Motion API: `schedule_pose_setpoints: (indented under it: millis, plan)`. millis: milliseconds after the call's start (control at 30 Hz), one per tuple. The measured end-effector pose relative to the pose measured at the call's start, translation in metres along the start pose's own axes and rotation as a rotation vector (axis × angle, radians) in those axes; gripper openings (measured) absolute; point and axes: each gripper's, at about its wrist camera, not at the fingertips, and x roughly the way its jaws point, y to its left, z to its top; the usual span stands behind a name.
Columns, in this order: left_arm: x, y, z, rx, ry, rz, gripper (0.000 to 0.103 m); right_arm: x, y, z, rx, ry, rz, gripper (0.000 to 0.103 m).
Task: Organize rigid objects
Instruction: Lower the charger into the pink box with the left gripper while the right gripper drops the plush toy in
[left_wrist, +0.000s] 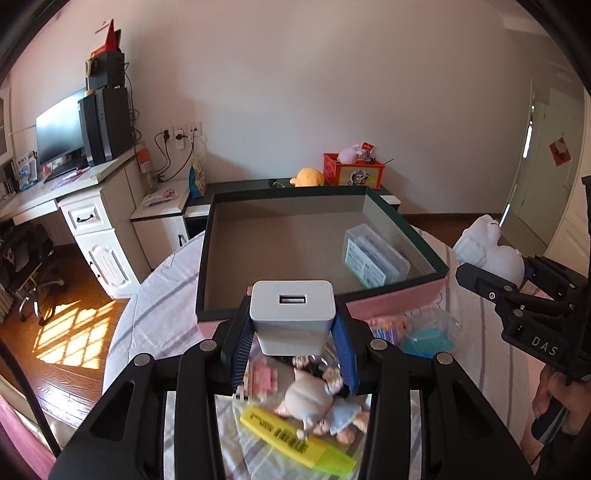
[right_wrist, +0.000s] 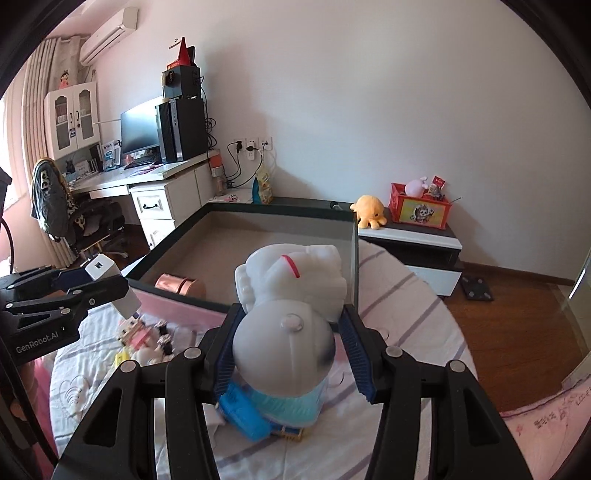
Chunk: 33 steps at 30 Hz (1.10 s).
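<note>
Left gripper: the left gripper (left_wrist: 293, 332), centre of its own view, pinches a white USB charger (left_wrist: 291, 314), blue pads (left_wrist: 242, 343) flat against both sides, port face turned up at the camera.
Left gripper, other view: it shows at far left, charger (right_wrist: 110, 284) sticking out past the fingers.
Right gripper: the right gripper (right_wrist: 291, 343) is clamped on a white figurine (right_wrist: 291, 310), rounded base toward the lens, a red strap across the upper body; the jaws stand moderately apart, filled by the toy.
Right gripper, other view: at right edge, the figurine (left_wrist: 491, 251) pokes up past the black fingers, a hand (left_wrist: 561, 402) on the handle below.
Box: a dark-rimmed box with pink sides (left_wrist: 395, 302) sits just beyond both grippers; a clear plastic case (left_wrist: 375, 258) lies in its right part, a copper tin (right_wrist: 181, 286) in the near left corner.
Bed: on the striped sheet (left_wrist: 155, 295), a yellow highlighter (left_wrist: 295, 439) and a small doll (left_wrist: 314, 398) lie under the left gripper; a blue item (right_wrist: 245, 413) sits below the right one.
</note>
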Motion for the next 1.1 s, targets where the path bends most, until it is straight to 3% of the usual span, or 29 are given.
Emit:
schedule_pose_setpoints:
  millis: [167, 300, 433, 567, 733, 867, 1000, 1100]
  plan:
    - [0.055, 0.004, 0.045, 0.030, 0.063, 0.032, 0.041, 0.055, -0.019, 0.031, -0.007, 0.065, -0.049, 0.054]
    - [0.104, 0.009, 0.060, 0.045, 0.152, 0.067, 0.041, 0.102, -0.027, 0.041, -0.025, 0.140, -0.096, 0.053]
    - [0.140, 0.013, 0.063, 0.048, 0.220, 0.073, 0.041, 0.132, -0.020, 0.040, -0.057, 0.202, -0.060, 0.054]
    - [0.162, 0.007, 0.061, 0.056, 0.263, 0.079, 0.041, 0.141, -0.017, 0.046, -0.042, 0.206, -0.029, 0.054]
    - [0.170, 0.004, 0.061, 0.037, 0.276, 0.070, 0.043, 0.148, -0.024, 0.048, 0.008, 0.220, 0.047, 0.054]
    - [0.159, -0.001, 0.061, 0.053, 0.226, 0.068, 0.073, 0.149, -0.030, 0.046, 0.064, 0.228, 0.104, 0.056]
    - [0.137, 0.001, 0.064, 0.031, 0.176, 0.069, 0.082, 0.136, -0.030, 0.044, 0.096, 0.202, 0.147, 0.066]
    - [0.110, 0.005, 0.065, 0.007, 0.136, 0.073, 0.083, 0.115, -0.027, 0.048, 0.107, 0.163, 0.145, 0.071]
